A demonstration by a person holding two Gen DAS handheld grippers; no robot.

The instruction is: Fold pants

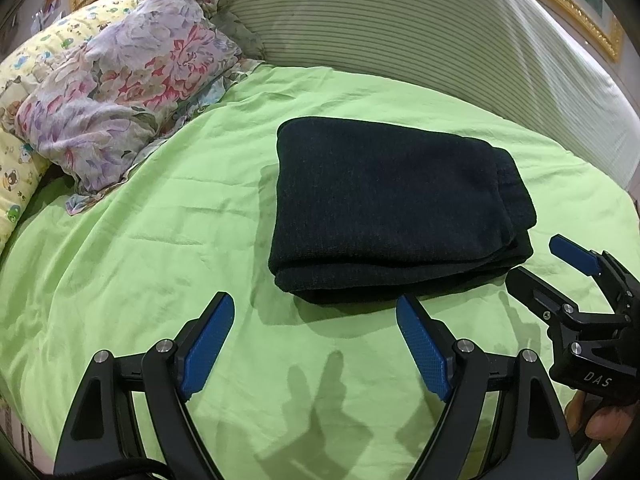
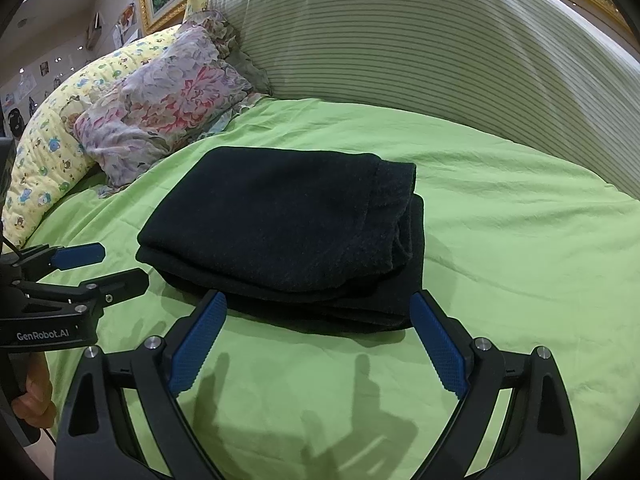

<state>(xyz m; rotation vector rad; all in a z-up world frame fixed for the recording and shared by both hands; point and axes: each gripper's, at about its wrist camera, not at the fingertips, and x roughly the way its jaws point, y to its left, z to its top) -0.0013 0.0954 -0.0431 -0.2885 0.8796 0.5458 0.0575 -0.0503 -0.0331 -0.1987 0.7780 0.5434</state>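
Observation:
The dark navy pants (image 1: pixel 384 208) lie folded in a thick rectangle on the green bed sheet (image 1: pixel 160 240); they also show in the right wrist view (image 2: pixel 288 232). My left gripper (image 1: pixel 316 304) is open and empty, just short of the stack's near edge. My right gripper (image 2: pixel 318 300) is open and empty, its fingertips at the stack's near edge. The right gripper also shows in the left wrist view (image 1: pixel 532 260), beside the stack's right corner. The left gripper shows in the right wrist view (image 2: pixel 120 264), left of the stack.
A floral pillow (image 1: pixel 120 92) and a yellow printed quilt (image 1: pixel 24 92) lie at the back left. A striped bolster (image 1: pixel 400 28) runs along the back of the bed. Gold picture frames (image 1: pixel 576 8) hang behind.

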